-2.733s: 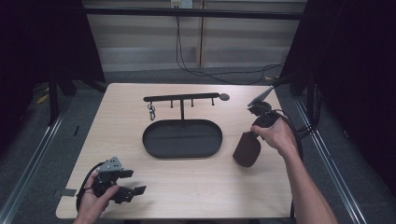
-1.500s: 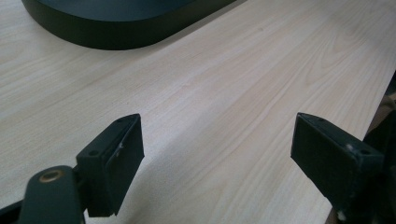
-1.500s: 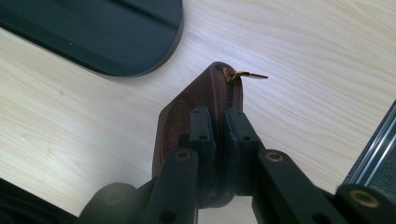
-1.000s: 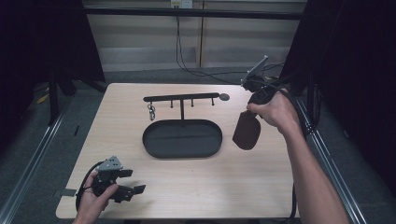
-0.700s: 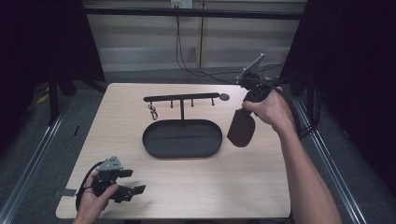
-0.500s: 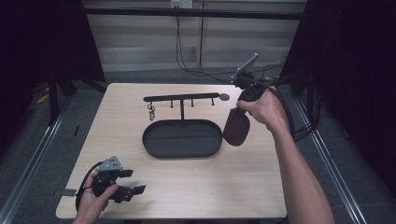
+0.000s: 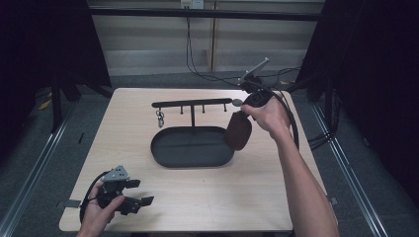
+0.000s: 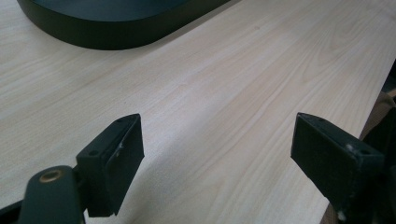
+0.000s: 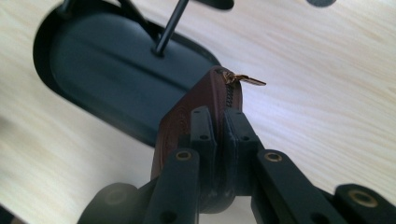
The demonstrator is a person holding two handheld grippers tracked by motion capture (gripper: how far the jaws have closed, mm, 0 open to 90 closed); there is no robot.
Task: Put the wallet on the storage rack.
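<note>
My right gripper (image 7: 245, 114) is shut on a small brown leather pouch (image 7: 238, 131) and holds it in the air over the right end of the black oval tray (image 7: 163, 153). In the right gripper view the two jaws pinch the brown pouch (image 9: 201, 105) at its zipped edge, and a brass zipper pull (image 9: 246, 80) sticks out at its far end. A black rack (image 7: 191, 103) with short pegs rises on a post from the tray. My left gripper (image 7: 143, 192) rests open at the table's near left corner with nothing between its fingers (image 8: 116, 161).
A key ring (image 7: 160, 118) hangs from a peg at the rack's left end. A small dark disc (image 7: 237, 102) lies on the table by the rack's right end. Cables trail off the table's far right. The table edge (image 8: 373, 112) runs close to the left gripper.
The right hand has carried the pouch from the table's right side up and leftward, over the tray's right end. The left gripper has stayed where it was.
</note>
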